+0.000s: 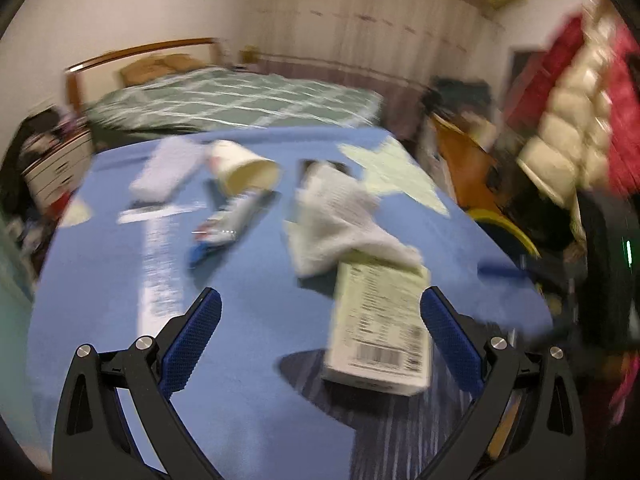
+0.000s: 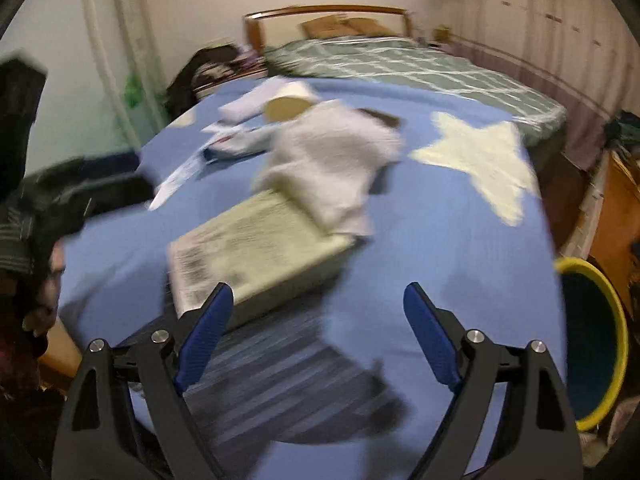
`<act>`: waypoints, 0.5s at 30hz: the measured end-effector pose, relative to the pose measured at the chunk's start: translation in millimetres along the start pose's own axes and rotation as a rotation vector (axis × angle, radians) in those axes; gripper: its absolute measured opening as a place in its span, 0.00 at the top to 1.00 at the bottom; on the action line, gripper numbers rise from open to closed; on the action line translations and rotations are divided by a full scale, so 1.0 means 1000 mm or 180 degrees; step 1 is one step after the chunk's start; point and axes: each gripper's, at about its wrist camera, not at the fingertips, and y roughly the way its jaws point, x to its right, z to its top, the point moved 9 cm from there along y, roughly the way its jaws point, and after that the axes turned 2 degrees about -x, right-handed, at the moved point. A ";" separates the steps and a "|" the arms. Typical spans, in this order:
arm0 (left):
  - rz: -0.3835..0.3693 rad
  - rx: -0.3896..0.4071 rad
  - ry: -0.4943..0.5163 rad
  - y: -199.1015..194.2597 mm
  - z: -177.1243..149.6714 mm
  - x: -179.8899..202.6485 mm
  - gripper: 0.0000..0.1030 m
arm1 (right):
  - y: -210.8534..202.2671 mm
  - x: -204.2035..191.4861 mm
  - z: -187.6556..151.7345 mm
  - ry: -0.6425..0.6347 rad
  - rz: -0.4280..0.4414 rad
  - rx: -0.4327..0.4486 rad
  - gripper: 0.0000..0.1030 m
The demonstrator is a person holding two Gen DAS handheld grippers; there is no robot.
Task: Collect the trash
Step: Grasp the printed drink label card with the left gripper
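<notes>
Trash lies on a blue blanket [image 1: 248, 280] [image 2: 440, 248] with pale stars. A pale green printed box [image 1: 380, 328] [image 2: 256, 256] lies nearest, with a crumpled white tissue [image 1: 336, 224] [image 2: 332, 164] draped over its far end. Behind are a tipped paper cup [image 1: 244, 172] [image 2: 290, 102], a white packet [image 1: 168, 168] [image 2: 252, 104], a long white receipt [image 1: 160, 268] [image 2: 180, 176] and a blue-and-white wrapper [image 1: 224, 228]. My left gripper [image 1: 320, 300] hangs open above the blanket, the box just inside its right finger. My right gripper [image 2: 318, 296] is open too, the box's near corner by its left finger.
A yellow-rimmed blue bin [image 2: 592, 344] [image 1: 504, 224] stands on the floor to the right of the blanket. A second bed with a green checked cover [image 1: 240, 100] [image 2: 420, 64] lies behind. Clothes and furniture crowd the right side [image 1: 568, 120]. A dark sleeve [image 2: 60, 200] reaches in at the left.
</notes>
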 end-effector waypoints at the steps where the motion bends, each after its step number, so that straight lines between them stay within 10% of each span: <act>1: -0.0058 -0.0077 0.0130 0.007 -0.001 0.008 0.05 | -0.006 0.011 -0.002 0.0070 -0.0058 0.0013 0.20; 15: -0.0200 -0.1027 0.0401 0.098 -0.021 0.051 0.05 | -0.034 0.118 -0.040 0.0845 -0.0380 0.0042 0.20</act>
